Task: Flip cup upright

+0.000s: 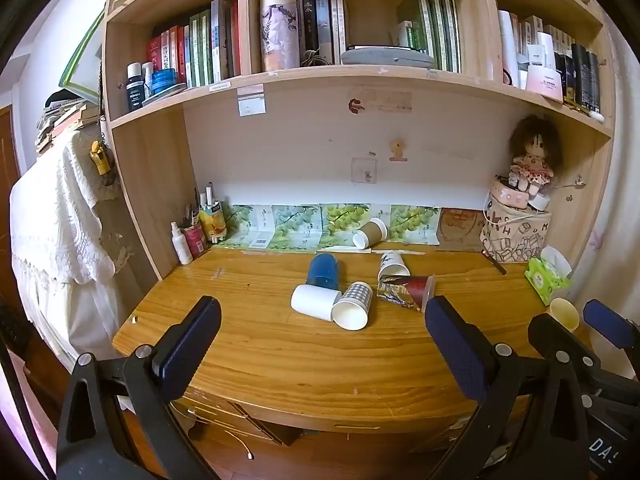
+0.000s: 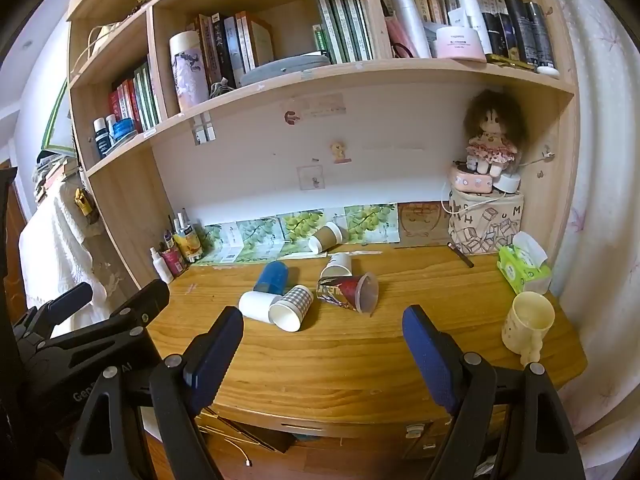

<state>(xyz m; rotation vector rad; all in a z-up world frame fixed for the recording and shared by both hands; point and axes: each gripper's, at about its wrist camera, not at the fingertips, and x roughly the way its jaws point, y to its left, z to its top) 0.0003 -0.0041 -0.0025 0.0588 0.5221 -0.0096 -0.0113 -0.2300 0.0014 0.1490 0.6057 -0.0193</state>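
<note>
Left claw [image 1: 320, 324] hangs wide open and empty above the near edge of the wooden counter [image 1: 280, 360], well short of the cups. Through its camera, a cluster of toppled cups lies mid-counter: a white cup [image 1: 314, 302] touching a checked paper cup [image 1: 352, 306] whose mouth faces the camera, a blue cup [image 1: 323, 271] just behind them, a clear cup with a dark printed liner [image 1: 408, 290] to the right, a patterned white cup [image 1: 393, 265] behind that, and a brown paper cup [image 1: 370, 233] by the back wall.

Right claw [image 2: 322, 338], seen from its own camera, is likewise spread wide and holds nothing; a cream mug [image 2: 528, 322] already stands upright near the counter's right edge. The checked paper cup [image 2: 292, 307] looks the easiest target: approach low, close lightly across its side so the thin wall doesn't crush, then rotate base-down and set it on bare wood away from its neighbours.
</note>
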